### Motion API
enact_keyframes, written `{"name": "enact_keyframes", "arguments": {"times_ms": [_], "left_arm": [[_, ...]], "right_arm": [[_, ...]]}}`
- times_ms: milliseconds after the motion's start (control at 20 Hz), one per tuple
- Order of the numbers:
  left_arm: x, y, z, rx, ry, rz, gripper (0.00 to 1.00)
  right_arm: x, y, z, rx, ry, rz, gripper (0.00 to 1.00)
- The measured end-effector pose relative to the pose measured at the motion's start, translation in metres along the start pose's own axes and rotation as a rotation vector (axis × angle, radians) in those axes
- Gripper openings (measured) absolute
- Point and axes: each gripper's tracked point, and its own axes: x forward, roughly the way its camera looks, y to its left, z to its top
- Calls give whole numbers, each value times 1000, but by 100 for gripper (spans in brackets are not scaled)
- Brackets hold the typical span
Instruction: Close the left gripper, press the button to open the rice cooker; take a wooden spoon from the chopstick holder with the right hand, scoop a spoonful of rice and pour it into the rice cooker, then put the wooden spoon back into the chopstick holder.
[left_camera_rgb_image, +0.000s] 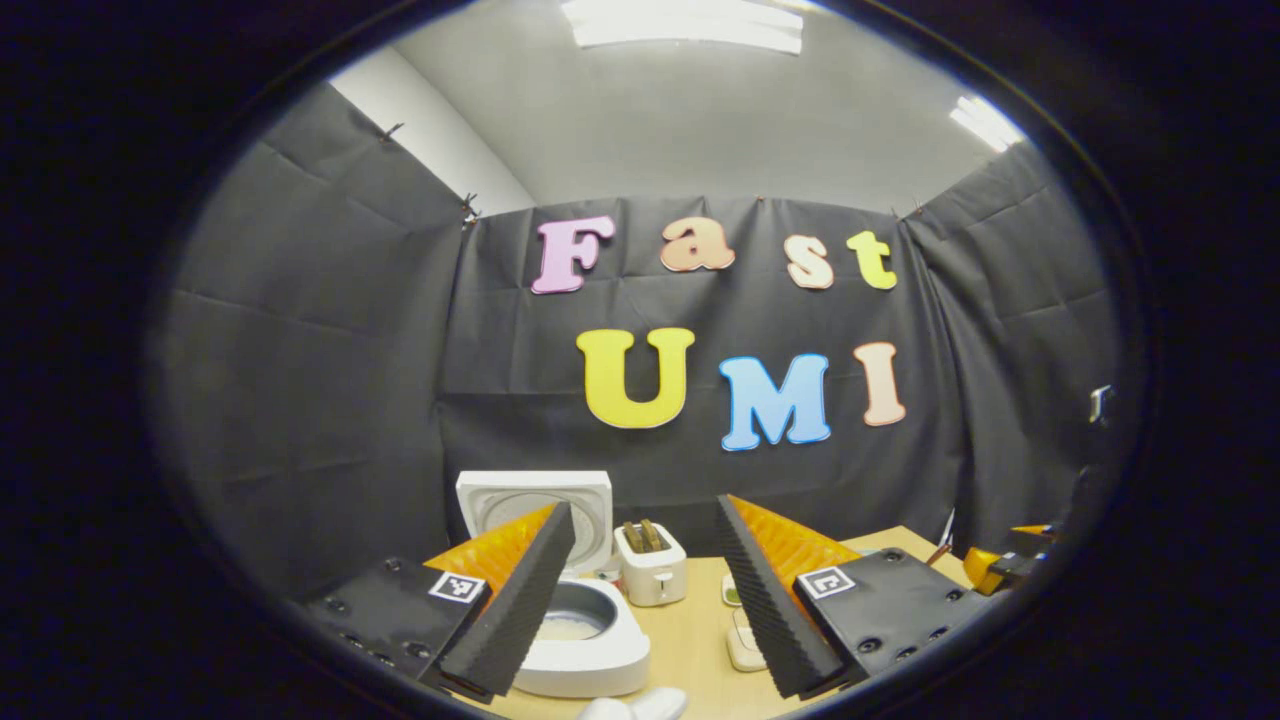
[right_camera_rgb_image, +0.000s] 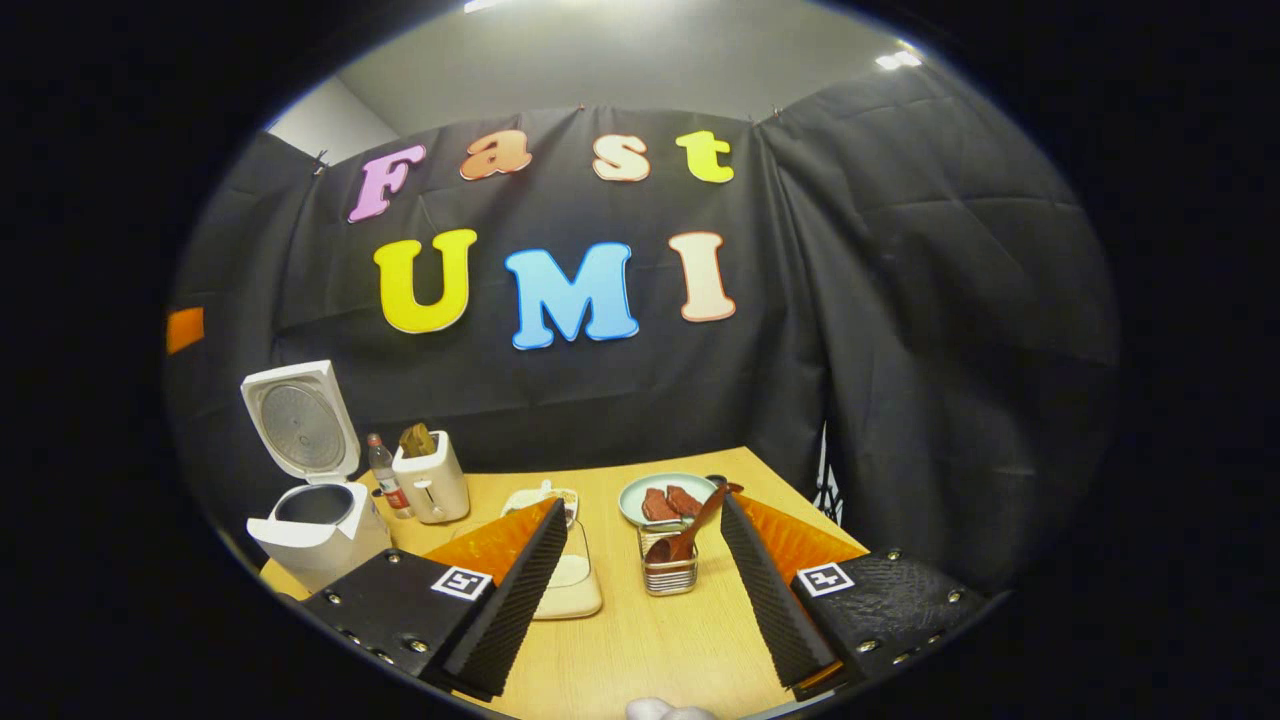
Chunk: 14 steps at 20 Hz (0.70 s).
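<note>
The white rice cooker (right_camera_rgb_image: 315, 525) stands at the table's left with its lid (right_camera_rgb_image: 300, 420) raised. In the left gripper view the cooker (left_camera_rgb_image: 590, 640) sits close, its inner pot (left_camera_rgb_image: 575, 610) partly behind my left finger. A wooden spoon (right_camera_rgb_image: 700, 520) leans in the wire chopstick holder (right_camera_rgb_image: 670, 570), bowl end down. A shallow container of rice (right_camera_rgb_image: 572, 578) lies just left of the holder. My right gripper (right_camera_rgb_image: 640, 590) is open and short of the holder. My left gripper (left_camera_rgb_image: 640, 600) is open, holding nothing, just right of the cooker.
A white toaster (right_camera_rgb_image: 432, 482) and a small bottle (right_camera_rgb_image: 385, 475) stand behind the cooker. A plate with red pieces (right_camera_rgb_image: 665, 497) sits behind the holder. The other gripper (left_camera_rgb_image: 1005, 568) shows at the far right of the left gripper view. Black cloth walls close the table's back and right.
</note>
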Motion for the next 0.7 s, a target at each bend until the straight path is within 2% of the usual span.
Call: {"name": "enact_keyframes", "arguments": {"times_ms": [100, 250, 450, 700], "left_arm": [[-1, -7, -2, -15, 1, -9, 99], [3, -16, -5, -37, 13, -13, 98], [15, -21, -14, -52, 33, 12, 98], [33, -25, -35, -39, 71, 40, 97]], "right_arm": [[25, -12, -20, 34, 30, -16, 95], [67, -29, -45, 13, 58, -39, 95], [126, -40, -67, 78, 86, -46, 95], [199, -51, -80, 91, 89, -61, 95]]}}
